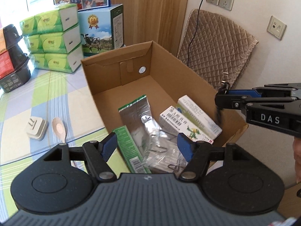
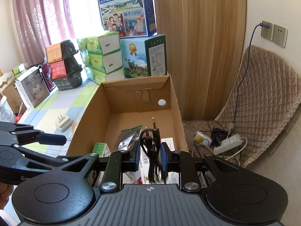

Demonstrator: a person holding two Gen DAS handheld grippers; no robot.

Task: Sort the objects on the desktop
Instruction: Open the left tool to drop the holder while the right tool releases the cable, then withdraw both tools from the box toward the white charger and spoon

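Right hand-held gripper point(image 2: 150, 155) clamped on a coiled black audio cable point(image 2: 152, 146), held above the near right part of the open cardboard box point(image 2: 88, 116). Left hand-held gripper point(image 1: 147, 146) spread wide and empty over the box's near edge, above foil pouches point(image 1: 135, 113) and medicine cartons point(image 1: 190, 124). White plug adapter point(image 1: 36, 128) and wooden spoon point(image 1: 59, 129) left of the box on the checked tabletop point(image 1: 56, 98).

Tall blue illustrated milk carton point(image 2: 125, 9) at table's far edge: "纯牛奶", "从小喝的奶", "始于1956". Black right gripper point(image 1: 219, 98) body: white "DAS". White product box point(image 2: 32, 88) near table's left edge: "J10".
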